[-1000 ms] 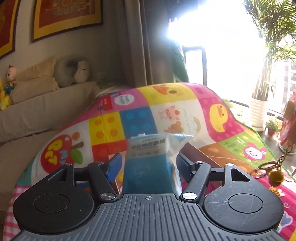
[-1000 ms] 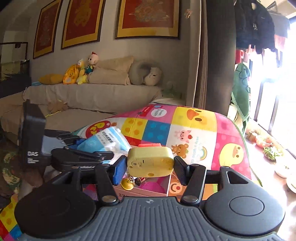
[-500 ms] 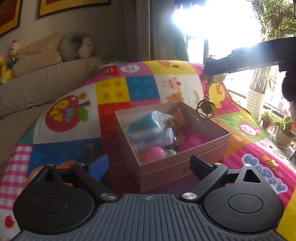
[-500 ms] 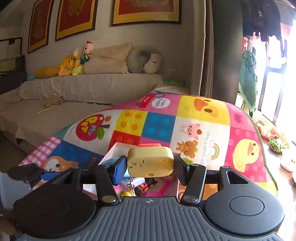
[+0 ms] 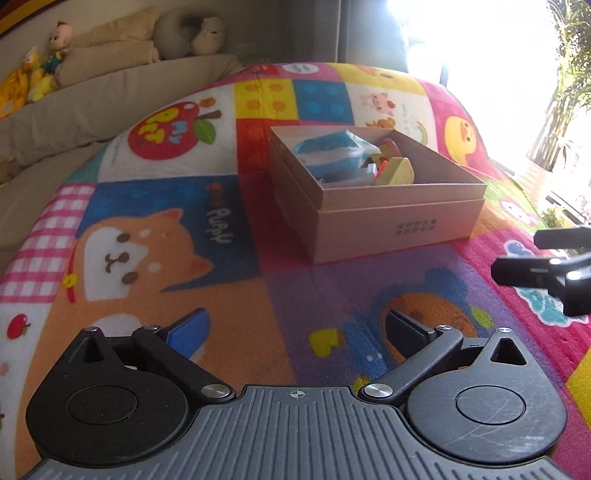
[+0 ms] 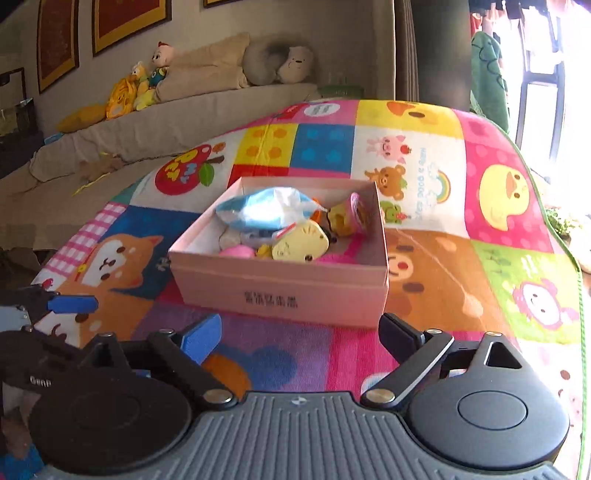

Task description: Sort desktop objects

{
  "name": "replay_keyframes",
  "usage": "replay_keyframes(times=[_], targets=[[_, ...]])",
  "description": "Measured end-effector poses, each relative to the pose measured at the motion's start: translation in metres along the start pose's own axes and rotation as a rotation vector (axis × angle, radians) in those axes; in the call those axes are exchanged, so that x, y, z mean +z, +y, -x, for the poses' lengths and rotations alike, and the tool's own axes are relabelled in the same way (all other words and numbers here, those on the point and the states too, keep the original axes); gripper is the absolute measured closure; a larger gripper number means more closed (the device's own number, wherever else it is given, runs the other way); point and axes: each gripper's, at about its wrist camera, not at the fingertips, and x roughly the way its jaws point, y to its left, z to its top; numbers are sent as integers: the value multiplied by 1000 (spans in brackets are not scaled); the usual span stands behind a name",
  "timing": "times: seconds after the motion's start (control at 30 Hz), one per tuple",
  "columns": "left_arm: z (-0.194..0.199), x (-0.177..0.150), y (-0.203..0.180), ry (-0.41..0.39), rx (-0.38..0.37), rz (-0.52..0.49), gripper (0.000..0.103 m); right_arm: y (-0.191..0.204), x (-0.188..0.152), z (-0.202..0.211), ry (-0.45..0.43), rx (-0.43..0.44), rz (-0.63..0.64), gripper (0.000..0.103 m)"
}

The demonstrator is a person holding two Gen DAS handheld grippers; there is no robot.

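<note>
Left wrist view: the left gripper hangs with jaws spread wide and nothing between them, above a bright patchwork cartoon play mat that covers the whole work surface. Far of centre on the mat sits an open pinkish-brown cardboard box, holding a blue-and-white plastic packet and a pale yellow toy among other small items. The right gripper enters at the right edge, beside the box. Right wrist view: the right gripper, jaws likewise apart and empty, faces the near wall of the same box, with the packet at the far left inside and the yellow toy nearer. Behind the mat runs a beige-covered sofa bearing plush toys; framed pictures hang on the wall, and a sunlit window lies to the right.
</note>
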Motion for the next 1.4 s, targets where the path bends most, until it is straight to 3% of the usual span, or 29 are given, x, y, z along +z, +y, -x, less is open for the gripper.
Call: replay_keyframes(times=[0.2, 0.43, 0.93, 1.4], targets=[[-3, -14, 2, 49, 53, 43, 0, 20, -47, -3, 67, -14, 0, 0], [-4, -17, 0, 44, 74, 37, 0, 36, -55, -17, 137, -22, 57, 0], [-5, -18, 0, 40, 81, 34, 0, 37, -65, -12, 66, -37, 40, 0], [-5, -18, 0, 40, 82, 34, 0, 37, -66, -12, 64, -36, 37, 0]])
